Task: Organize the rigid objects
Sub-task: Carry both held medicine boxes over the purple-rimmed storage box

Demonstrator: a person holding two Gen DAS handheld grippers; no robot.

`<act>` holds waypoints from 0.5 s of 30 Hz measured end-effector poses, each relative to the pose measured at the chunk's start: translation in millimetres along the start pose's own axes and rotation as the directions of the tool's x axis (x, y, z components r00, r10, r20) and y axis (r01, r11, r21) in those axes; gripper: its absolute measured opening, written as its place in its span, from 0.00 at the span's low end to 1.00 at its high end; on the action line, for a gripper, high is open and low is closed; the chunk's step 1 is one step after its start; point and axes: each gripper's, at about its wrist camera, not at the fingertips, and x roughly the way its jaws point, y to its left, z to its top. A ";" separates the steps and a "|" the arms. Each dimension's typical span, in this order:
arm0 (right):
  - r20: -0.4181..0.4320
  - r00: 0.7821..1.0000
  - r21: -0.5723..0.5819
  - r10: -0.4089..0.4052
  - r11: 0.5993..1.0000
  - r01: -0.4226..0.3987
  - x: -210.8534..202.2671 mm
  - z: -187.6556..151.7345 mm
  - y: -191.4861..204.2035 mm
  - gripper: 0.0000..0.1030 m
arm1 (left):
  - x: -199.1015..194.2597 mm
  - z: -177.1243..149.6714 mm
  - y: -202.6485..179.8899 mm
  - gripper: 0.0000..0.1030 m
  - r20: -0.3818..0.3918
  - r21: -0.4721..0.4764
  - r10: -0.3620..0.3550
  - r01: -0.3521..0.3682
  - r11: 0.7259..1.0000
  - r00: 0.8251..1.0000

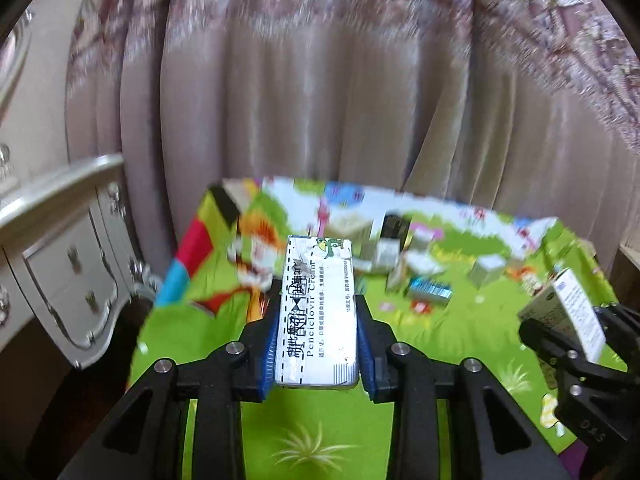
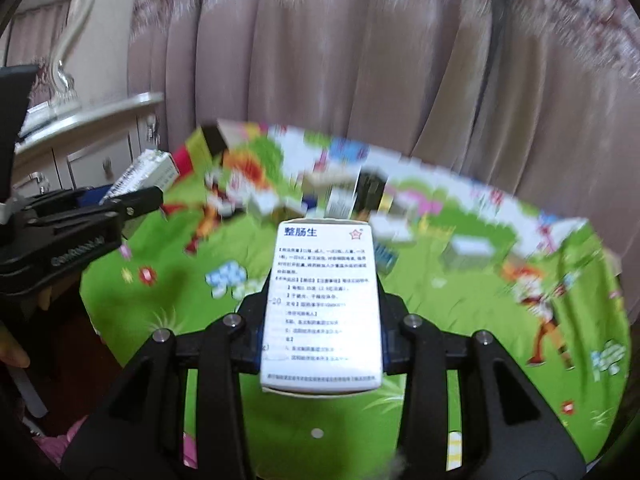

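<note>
Left gripper (image 1: 316,344) was clamped on a long white cream box (image 1: 316,316) with black Chinese print and a dashed edge line, held above the green cartoon-printed worktop (image 1: 440,328). Right gripper (image 2: 320,316) gripped a white medicine box (image 2: 322,304) with a blue title and a red star. Beyond both boxes, blurred small boxes (image 1: 424,264) lay scattered on the worktop.

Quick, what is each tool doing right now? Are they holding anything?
Left tool: shut on a cream box.
Right tool: shut on a white box.
</note>
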 end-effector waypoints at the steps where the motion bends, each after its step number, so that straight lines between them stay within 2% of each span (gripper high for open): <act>1: 0.031 0.999 0.005 -0.015 1.000 0.015 -10.4 2.6 -1.9 0.42 | -6.0 2.7 -2.9 0.33 0.019 0.001 -0.001 0.001 1.000 1.000; 5: 0.171 0.982 0.023 -0.086 0.996 0.083 -54.9 6.4 -9.8 0.43 | -29.7 8.7 -18.0 0.33 0.100 0.006 -0.015 0.015 1.000 0.995; 8: 0.221 0.968 0.063 -0.118 0.992 0.106 -74.4 7.2 -20.9 0.42 | -33.1 11.2 -29.7 0.33 0.090 0.023 -0.058 0.056 0.998 0.994; 12: 0.235 0.959 0.077 -0.159 0.986 0.145 -90.5 2.9 -30.7 0.43 | -40.9 8.2 -47.8 0.33 0.084 0.067 -0.096 0.090 0.994 0.992; 15: 0.221 0.960 0.091 -0.173 0.984 0.156 -99.3 -3.2 -38.2 0.43 | -45.4 3.3 -60.6 0.33 0.069 0.093 -0.126 0.119 0.989 0.990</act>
